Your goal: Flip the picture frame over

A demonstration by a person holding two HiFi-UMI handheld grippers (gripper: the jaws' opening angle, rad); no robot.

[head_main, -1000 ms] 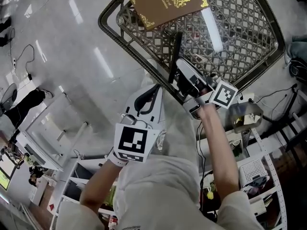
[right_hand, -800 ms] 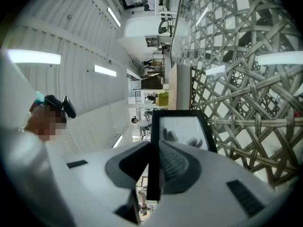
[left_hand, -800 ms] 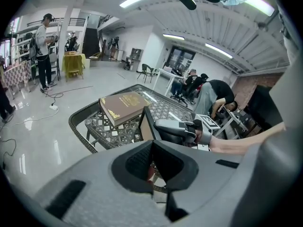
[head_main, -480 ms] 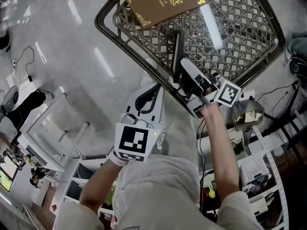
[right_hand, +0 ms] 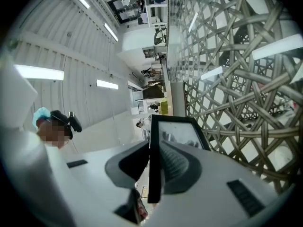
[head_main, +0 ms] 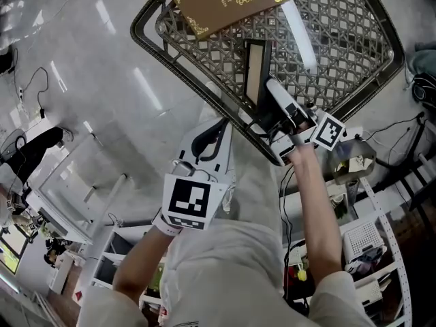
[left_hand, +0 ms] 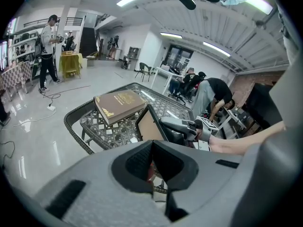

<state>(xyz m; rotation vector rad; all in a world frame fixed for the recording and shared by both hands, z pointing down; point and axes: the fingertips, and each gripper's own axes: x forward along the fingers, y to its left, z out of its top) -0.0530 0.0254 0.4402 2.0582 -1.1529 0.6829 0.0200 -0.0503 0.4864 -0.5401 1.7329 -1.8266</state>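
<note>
A black picture frame (head_main: 257,70) stands on its edge on the glass-topped wicker table (head_main: 178,54), tilted so its tan back shows to the head view. My right gripper (head_main: 263,99) is shut on the frame's near edge, though its jaws are opening. In the right gripper view the frame (right_hand: 180,132) sits between the pads of the right gripper (right_hand: 154,148), glass side towards the table. My left gripper (head_main: 219,127) hangs shut and empty off the table's near rim. The left gripper view shows the left gripper (left_hand: 152,148) facing the frame's back (left_hand: 150,125).
A brown book with gold print (head_main: 221,2) lies at the table's far corner, just beyond the frame. White shelving with clutter (head_main: 368,251) stands to the right of the person. Cables (head_main: 30,80) trail on the glossy floor at left. People (left_hand: 49,46) stand far off.
The frame, seen almost edge-on before, has tipped so its tan back now shows. My right gripper has shifted a little further over the table with it. The left gripper has stayed still.
</note>
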